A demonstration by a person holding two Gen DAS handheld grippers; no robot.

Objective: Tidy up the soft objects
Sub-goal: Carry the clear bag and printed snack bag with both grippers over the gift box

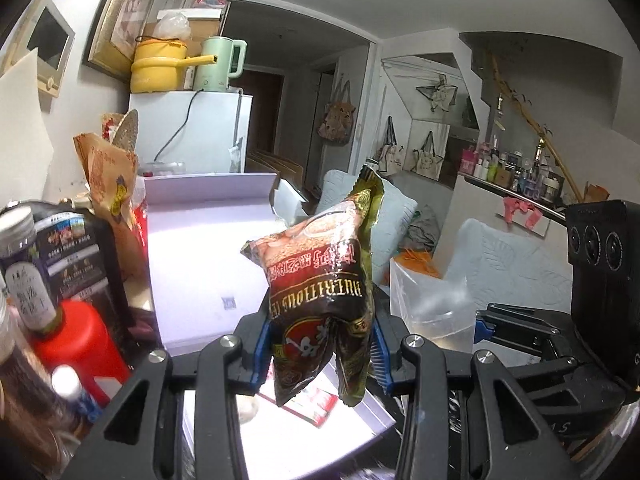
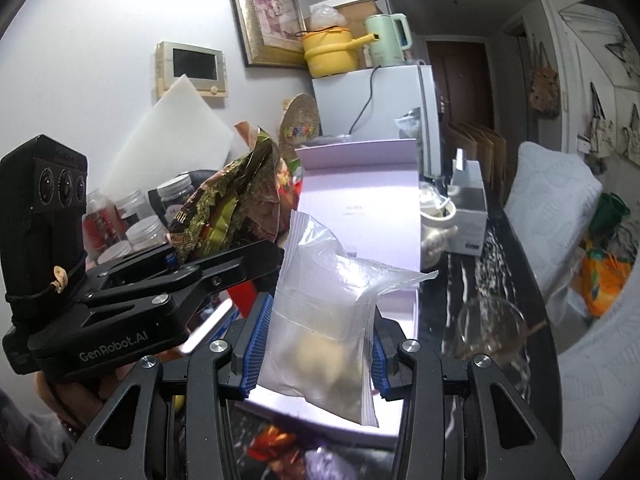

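**Two grippers, each holding a soft bag above a white box**

Nearest in the left wrist view, the left gripper (image 1: 320,354) has its blue-padded jaws clamped on a dark red and green snack bag (image 1: 320,292), which stands upright between them, its crinkled top tilting to the right. In the right wrist view, the right gripper (image 2: 316,346) is clamped on a clear zip bag (image 2: 320,320) holding something pale and soft; the bag's upper part sticks up and out to the right. The two grippers sit side by side, the snack bag to the left of the zip bag. Just beyond and below both lies an open white box (image 1: 200,248), its lid raised at the far end. Left of the box stand a red bottle (image 1: 76,344) and jars. Farther back, a white fridge (image 1: 196,128) carries a yellow pot (image 1: 156,64) and a green kettle (image 1: 218,64)
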